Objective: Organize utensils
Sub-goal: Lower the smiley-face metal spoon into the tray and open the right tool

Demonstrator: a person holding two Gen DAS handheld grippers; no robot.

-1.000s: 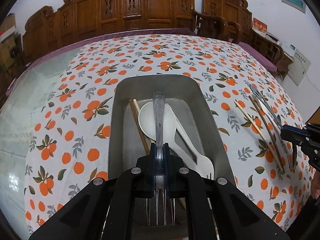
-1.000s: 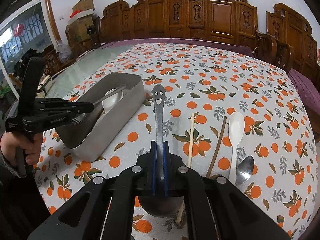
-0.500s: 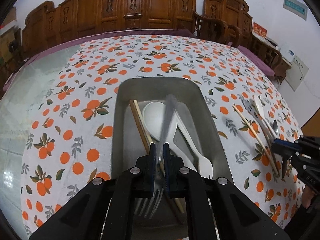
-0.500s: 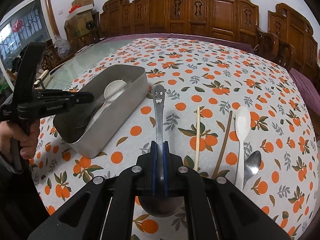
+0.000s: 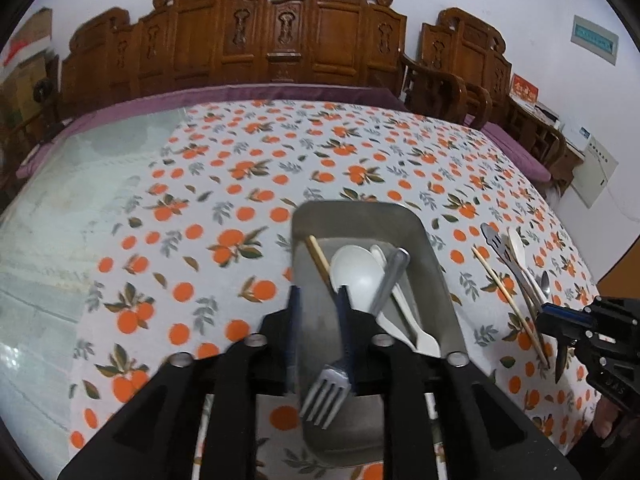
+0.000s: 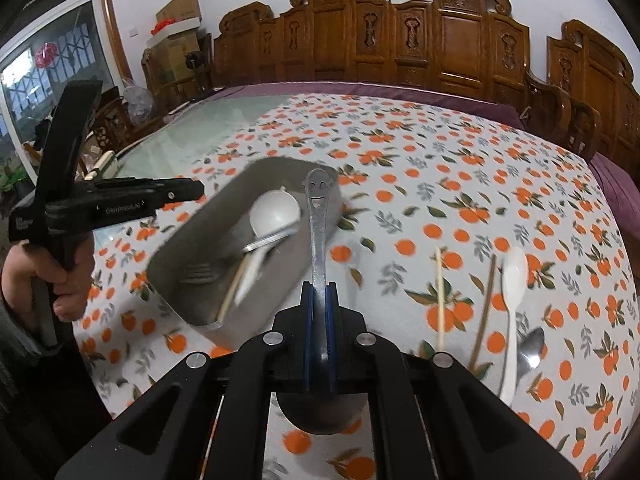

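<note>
Released since a second ago, the steel fork [image 5: 362, 336] lies in the metal tray [image 5: 434, 280] under the opening left gripper [image 5: 318, 320], while the right gripper [image 6: 320, 320] clenches the thin, slippery smiley-handled spoon [image 6: 318, 220] mid-handle.

Layout of utensils, tray and grippers on the table.
A tray [image 5: 436, 264] is set on the tablecloth [image 5: 240, 184]; in it a fork [image 5: 360, 328], a ladle [image 5: 354, 268], a spoon [image 5: 404, 312] and a chopstick [image 5: 318, 258] are laid lengthwise. To its right, on the cloth, a pale chopstick [image 6: 439, 296], a dark chopstick [image 6: 485, 304], a plastic spoon [image 6: 512, 292] and a metal spoon [image 6: 530, 346] are ranged side by side. Carved chairs [image 6: 440, 40] are lined behind the table.
</note>
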